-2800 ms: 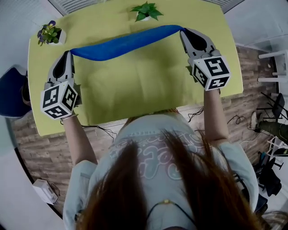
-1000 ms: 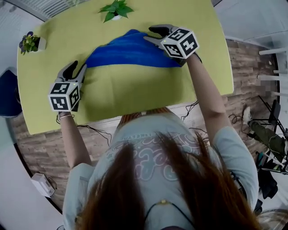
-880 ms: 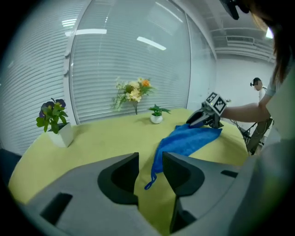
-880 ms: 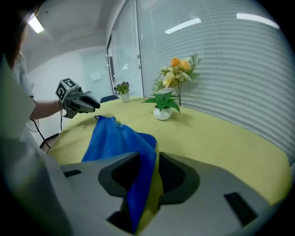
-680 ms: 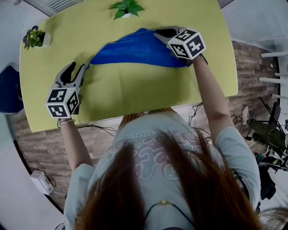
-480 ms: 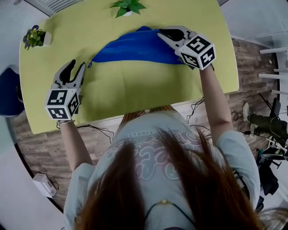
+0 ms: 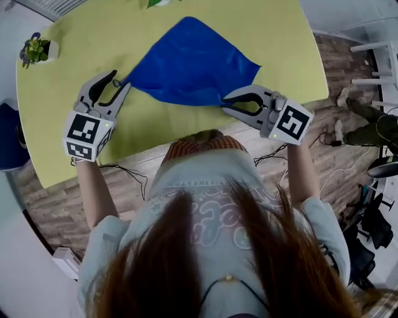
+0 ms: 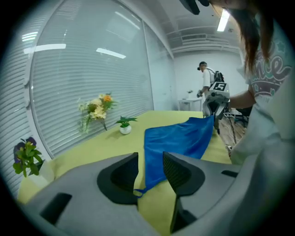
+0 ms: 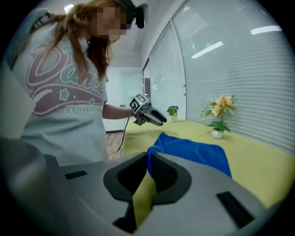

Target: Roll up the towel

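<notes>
Towel (image 7: 186, 62) lies on the worktop (image 7: 280, 37), about the middle, one corner toward the far edge. Its left corner sits between the parted jaws of the left gripper (image 7: 119, 81), on the worktop's left side. Its near right corner is in the right gripper (image 7: 225, 102), close to the near edge; those jaws have just been closing onto it. Potted plant (image 7: 34, 49) at the far left corner, well apart from the towel. Small plant (image 7: 160, 3) at the far edge, behind the towel; flowers (image 8: 97, 110) beside it. Person (image 7: 211, 205) at the near edge, behind both grippers.
</notes>
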